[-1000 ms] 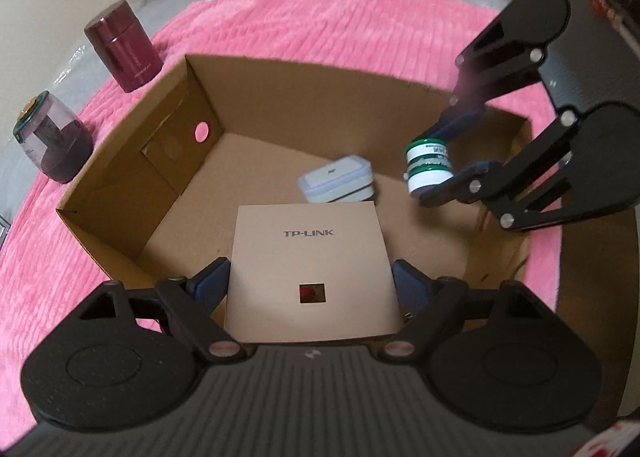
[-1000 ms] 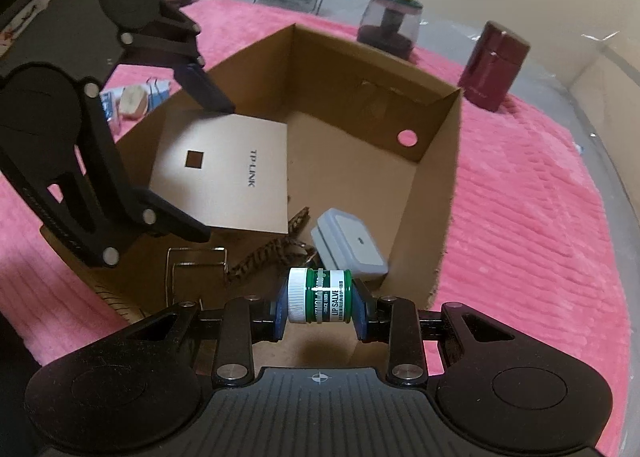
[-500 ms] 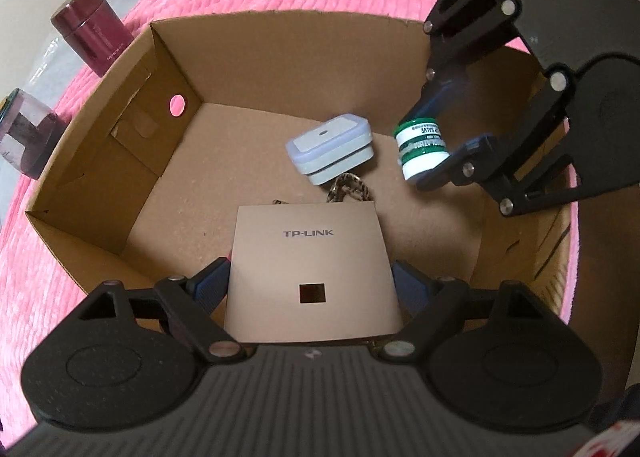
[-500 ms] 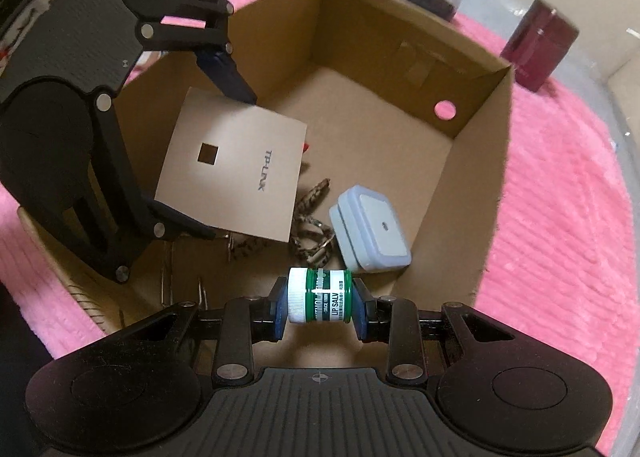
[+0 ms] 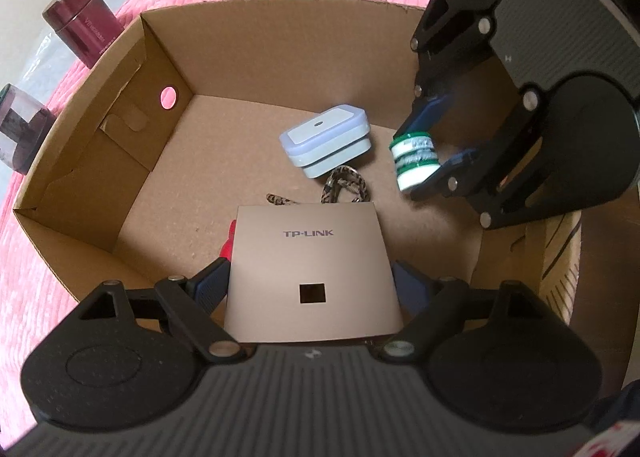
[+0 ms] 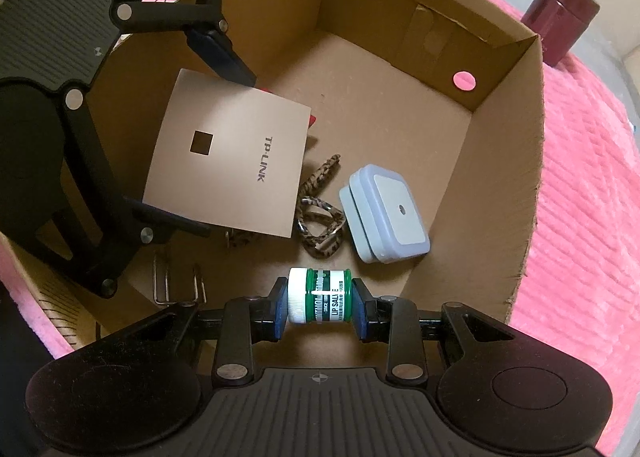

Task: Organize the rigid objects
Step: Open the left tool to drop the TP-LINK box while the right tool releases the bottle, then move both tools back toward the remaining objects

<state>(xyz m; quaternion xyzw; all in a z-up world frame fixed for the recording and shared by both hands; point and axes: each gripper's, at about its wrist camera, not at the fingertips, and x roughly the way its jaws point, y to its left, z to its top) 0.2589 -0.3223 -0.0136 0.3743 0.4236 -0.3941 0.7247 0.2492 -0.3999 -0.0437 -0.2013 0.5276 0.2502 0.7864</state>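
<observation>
While the left tool clamps the tilted panel, the right tool grips the jar sideways.

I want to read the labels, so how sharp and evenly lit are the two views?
Left wrist view: the TP-LINK panel prints sharp, the jar is smeared and its text unreadable, and the fisheye bends the box rim. Right wrist view: the jar's "LIP SALVE" reads, though lighting is dimmer and warm.
</observation>
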